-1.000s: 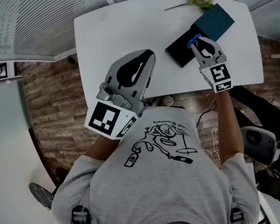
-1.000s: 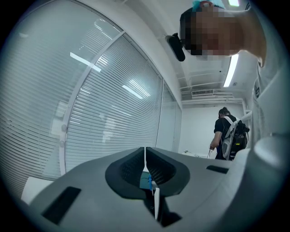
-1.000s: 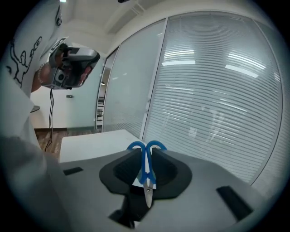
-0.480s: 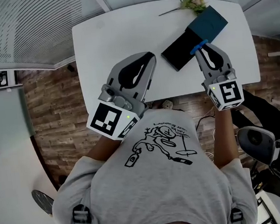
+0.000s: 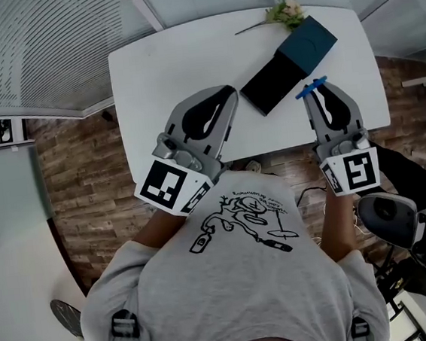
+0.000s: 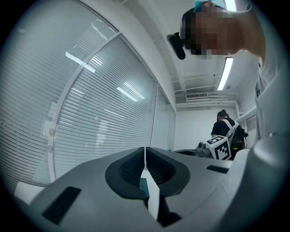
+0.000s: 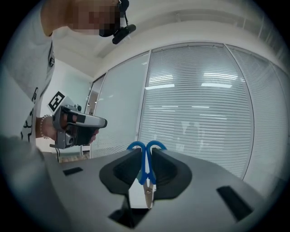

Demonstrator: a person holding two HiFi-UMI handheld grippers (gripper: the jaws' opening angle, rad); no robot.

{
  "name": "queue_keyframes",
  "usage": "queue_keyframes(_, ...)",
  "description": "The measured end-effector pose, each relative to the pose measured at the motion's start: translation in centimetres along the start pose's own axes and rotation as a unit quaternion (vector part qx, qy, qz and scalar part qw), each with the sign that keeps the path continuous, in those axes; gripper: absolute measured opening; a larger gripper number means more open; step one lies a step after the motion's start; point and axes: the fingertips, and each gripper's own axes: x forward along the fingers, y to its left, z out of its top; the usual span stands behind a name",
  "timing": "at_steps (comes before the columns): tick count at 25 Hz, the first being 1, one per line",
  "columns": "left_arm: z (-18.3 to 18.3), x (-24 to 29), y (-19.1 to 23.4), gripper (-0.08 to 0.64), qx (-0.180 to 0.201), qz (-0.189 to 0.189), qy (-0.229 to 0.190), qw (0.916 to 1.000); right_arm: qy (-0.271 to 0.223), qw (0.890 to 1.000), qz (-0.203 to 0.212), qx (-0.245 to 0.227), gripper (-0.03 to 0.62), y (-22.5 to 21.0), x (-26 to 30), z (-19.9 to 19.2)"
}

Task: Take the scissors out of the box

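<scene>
The blue-handled scissors (image 5: 311,87) hang above the table's near right edge, lifted out of the box, with my right gripper (image 5: 315,91) shut on them. In the right gripper view the scissors (image 7: 146,156) sit clamped between the pads, handles pointing forward and blades pointing back. The open box lies at the table's far right: a black tray (image 5: 268,84) beside its teal lid (image 5: 307,42). My left gripper (image 5: 225,93) hovers over the middle of the near edge, its jaws closed together and empty; the left gripper view shows its tips (image 6: 145,152) touching.
The white table (image 5: 179,63) has a small sprig of flowers (image 5: 285,11) at its far edge by the box. Glass walls with blinds surround the room. Wooden floor lies to the left, and a chair and cables (image 5: 388,219) to the right. Another person (image 6: 224,124) stands far off.
My right gripper has lifted the scissors up out of the box and drawn them back toward the near table edge. The left gripper has barely shifted.
</scene>
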Motion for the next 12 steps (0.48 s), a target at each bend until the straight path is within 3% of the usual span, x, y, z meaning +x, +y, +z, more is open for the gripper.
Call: queue_keyframes(12, 0.4, 1.1, -3.1, 0.028, 0.011, -0.01, -0.005, 0.9999, -0.024, 0.999, -0.019, 0.027, 0.08, 0.1, -6.8, 3.9)
